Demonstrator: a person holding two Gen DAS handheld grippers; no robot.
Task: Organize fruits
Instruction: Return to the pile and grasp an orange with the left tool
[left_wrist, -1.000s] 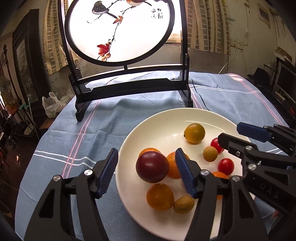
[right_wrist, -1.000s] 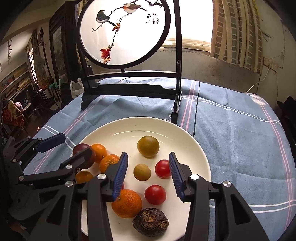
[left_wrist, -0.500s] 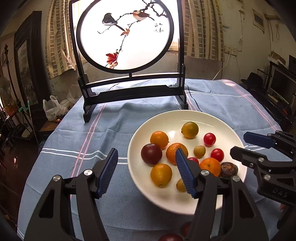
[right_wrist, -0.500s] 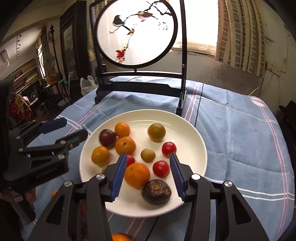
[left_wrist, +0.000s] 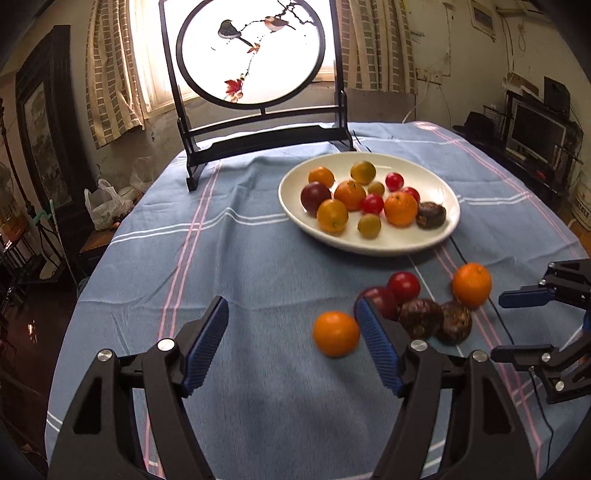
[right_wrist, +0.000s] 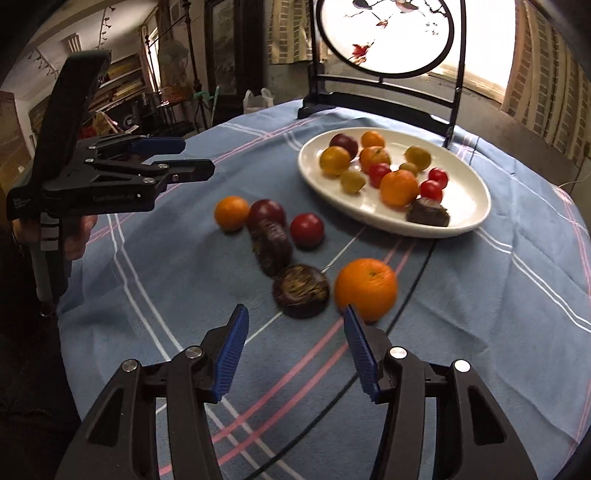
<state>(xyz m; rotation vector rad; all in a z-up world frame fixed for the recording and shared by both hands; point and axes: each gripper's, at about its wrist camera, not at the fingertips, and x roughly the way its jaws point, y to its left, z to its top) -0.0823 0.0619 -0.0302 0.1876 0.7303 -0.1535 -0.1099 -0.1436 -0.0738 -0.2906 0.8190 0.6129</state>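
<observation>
The left tool (left_wrist: 291, 339) hangs over the blue cloth (left_wrist: 236, 258) on the tabletop. Its two blue pads are spread wide, and they have just been opening more. Nothing is between them, only bare cloth. A small orange (left_wrist: 336, 333) lies on the cloth just beside the right pad, a bit blurry. I cannot tell if the pad touches it.

The right tool (right_wrist: 293, 343) hangs over the cloth too. Its pads are spread apart, not as wide as the left ones, and hold nothing. They opened a little more a moment ago. A big orange (right_wrist: 365, 290) sits just past the tip of its right pad. A dark wrinkly fruit (right_wrist: 301, 291) lies beside that orange, just in front of the gap.

More loose fruit is on the cloth nearby: a red tomato (right_wrist: 307, 230), a dark plum (right_wrist: 266, 214) and another dark wrinkly fruit (right_wrist: 272, 247), all close together.

The white plate (left_wrist: 436, 236) sits farther back on the tabletop, well apart from both tools. It holds oranges, small red tomatoes, little yellow-green fruits, a plum and one wrinkly fruit. Behind the plate stands a round screen with birds (left_wrist: 251, 55).

A hand (right_wrist: 79, 236) grips the handle of the left tool.
</observation>
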